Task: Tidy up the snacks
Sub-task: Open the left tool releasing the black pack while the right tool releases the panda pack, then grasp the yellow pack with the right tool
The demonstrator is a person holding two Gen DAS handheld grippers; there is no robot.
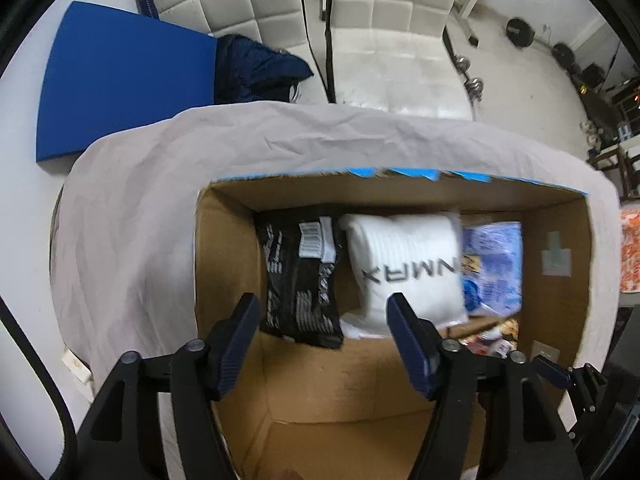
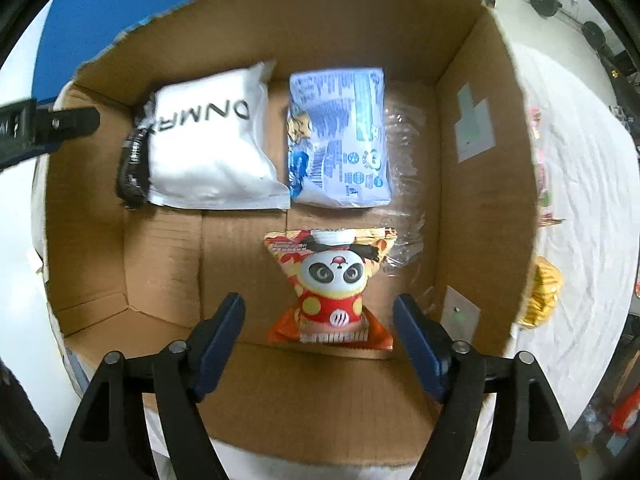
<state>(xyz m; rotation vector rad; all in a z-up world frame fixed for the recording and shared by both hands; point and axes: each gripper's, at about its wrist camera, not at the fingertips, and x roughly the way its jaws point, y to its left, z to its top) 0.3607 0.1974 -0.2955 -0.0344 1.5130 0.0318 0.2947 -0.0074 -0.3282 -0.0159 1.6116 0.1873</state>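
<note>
Currently at the packing step: four packets lie flat on the floor of the box [image 2: 472, 92]. White pouch [image 2: 208, 148] at the far left, overlapping a black packet [image 2: 132, 168] half hidden beneath its left edge. Blue packet [image 2: 340, 140] just beside the white pouch, to its right. Panda packet [image 2: 332, 288] nearer, below the blue one, its far corner resting on a scrap of clear film [image 2: 404, 184].

Right hand-held gripper [image 2: 320, 316]: fingers spread wide either side of the panda packet, not touching it, pinching nothing. Judged just set down, or lined up for a nudge; cannot tell which.

Left hand-held gripper [image 1: 324, 320]: likewise spread and empty, poised over the left part of the box, above the black packet [image 1: 300, 276] and white pouch [image 1: 404, 268].

Outside the box, on the cloth-covered worktop [image 2: 580, 208] to the right: a yellow packet [image 2: 540, 296] and a blurred pink and green one [image 2: 540, 168] not yet packed.

Next move, as judged: withdraw right hand-held gripper over the right wall, take the yellow packet, place it in the bare floor at near left. Calls for clearing the wall without catching it.
</note>
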